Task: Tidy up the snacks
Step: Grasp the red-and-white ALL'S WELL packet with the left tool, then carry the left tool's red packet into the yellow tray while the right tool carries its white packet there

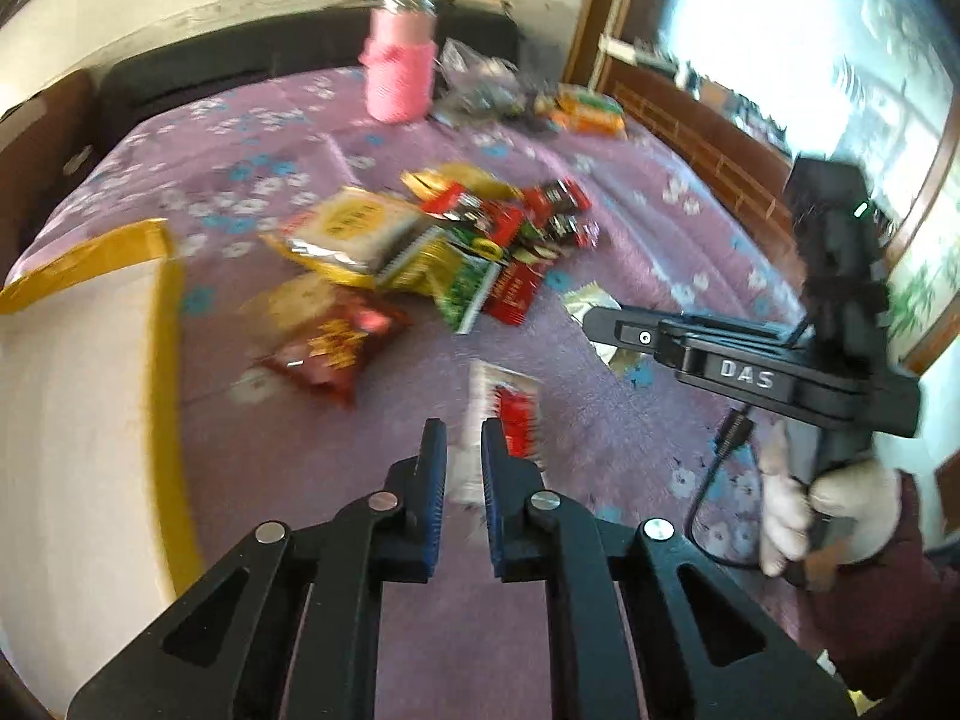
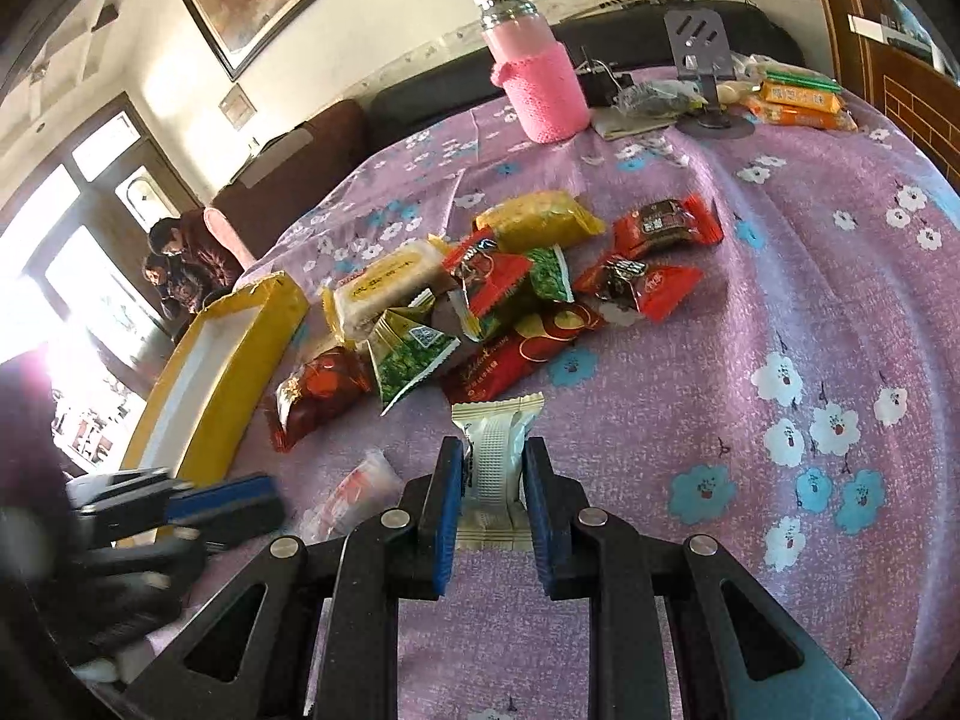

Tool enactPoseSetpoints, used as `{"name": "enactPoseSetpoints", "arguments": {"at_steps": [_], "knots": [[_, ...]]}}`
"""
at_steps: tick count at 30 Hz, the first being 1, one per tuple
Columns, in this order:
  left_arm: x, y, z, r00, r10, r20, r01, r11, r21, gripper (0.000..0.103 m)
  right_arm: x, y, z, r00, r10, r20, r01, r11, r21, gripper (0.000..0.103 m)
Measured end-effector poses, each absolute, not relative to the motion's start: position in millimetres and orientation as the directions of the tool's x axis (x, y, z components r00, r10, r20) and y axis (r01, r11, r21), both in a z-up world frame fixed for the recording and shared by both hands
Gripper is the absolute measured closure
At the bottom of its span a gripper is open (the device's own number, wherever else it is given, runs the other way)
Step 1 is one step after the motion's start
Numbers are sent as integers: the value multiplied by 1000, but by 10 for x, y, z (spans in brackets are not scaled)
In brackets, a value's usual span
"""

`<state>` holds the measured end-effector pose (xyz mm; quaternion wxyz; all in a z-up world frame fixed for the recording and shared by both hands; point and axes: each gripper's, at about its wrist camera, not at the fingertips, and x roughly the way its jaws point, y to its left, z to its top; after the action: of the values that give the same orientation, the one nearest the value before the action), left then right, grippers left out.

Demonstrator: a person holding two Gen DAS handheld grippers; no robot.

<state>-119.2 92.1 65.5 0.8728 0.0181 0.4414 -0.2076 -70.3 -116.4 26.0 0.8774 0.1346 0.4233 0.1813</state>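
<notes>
A pile of snack packets lies mid-table on the purple flowered cloth; it also shows in the right wrist view. A yellow-rimmed white box stands at the left, also in the right wrist view. My left gripper is narrowly open over a clear packet with a red label, not gripping it. My right gripper is shut on a white and cream packet. In the left wrist view the right gripper is at the right with that packet.
A pink knit-covered bottle stands at the back. Beside it are a grey phone stand, a clear bag and orange-green packets. A red foil bag lies near the box.
</notes>
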Motion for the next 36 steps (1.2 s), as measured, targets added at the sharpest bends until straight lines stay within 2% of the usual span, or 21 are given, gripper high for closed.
{"name": "enactPoseSetpoints", "arguments": {"at_steps": [4, 6, 8, 9, 10, 11, 14, 15, 16, 17, 19, 23, 28, 32, 36], "knots": [[-1248, 1049, 685, 532, -328, -781, 350, 925, -150, 93, -712, -1125, 258, 594, 413, -691, -203, 908, 368, 82], [-1254, 934, 663, 516, -331, -790, 378, 916, -137, 88, -707, -1130, 251, 592, 412, -692, -191, 906, 377, 82], [-1233, 784, 618, 499, -343, -795, 413, 901, -130, 68, -730, -1162, 271, 597, 416, -686, -174, 902, 395, 82], [-1210, 672, 582, 495, -340, -800, 431, 895, -114, 49, -771, -1178, 297, 603, 414, -681, -166, 901, 400, 82], [-1193, 589, 545, 493, -333, -804, 444, 891, -97, 38, -814, -1185, 316, 608, 412, -679, -163, 902, 401, 82], [-1150, 473, 481, 492, -320, -809, 458, 886, -72, 37, -865, -1196, 334, 612, 411, -676, -160, 901, 403, 82], [-1045, 248, 296, 486, -266, -833, 475, 880, -4, 38, -1039, -1222, 392, 609, 423, -671, -160, 894, 418, 82], [-1030, 208, 238, 470, -260, -844, 483, 876, 0, 45, -1085, -1230, 421, 611, 421, -671, -163, 896, 414, 82], [-1038, 189, 215, 473, -258, -842, 482, 876, 2, 59, -1148, -1235, 472, 615, 419, -668, -170, 898, 406, 82], [-1055, 200, 241, 475, -274, -836, 479, 878, -15, 77, -1191, -1240, 516, 619, 418, -665, -176, 899, 402, 82], [-1082, 282, 312, 457, -311, -833, 458, 886, -80, 78, -1279, -1236, 641, 632, 417, -653, -193, 901, 389, 82], [-1206, 508, 482, 484, -336, -808, 426, 897, -118, 79, -1401, -1176, 868, 647, 443, -620, -238, 891, 388, 82], [-1472, 1093, 864, 559, -387, -733, 352, 912, -213, 79, -1473, -929, 1078, 631, 500, -594, -307, 863, 401, 82], [-1666, 1755, 1156, 655, -292, -697, 232, 956, -182, 79, -1442, -595, 1186, 573, 571, -588, -367, 820, 439, 82], [-1692, 2518, 1152, 683, -121, -720, 56, 992, -114, 79, -1348, -71, 1232, 478, 650, -591, -435, 760, 483, 83]]}}
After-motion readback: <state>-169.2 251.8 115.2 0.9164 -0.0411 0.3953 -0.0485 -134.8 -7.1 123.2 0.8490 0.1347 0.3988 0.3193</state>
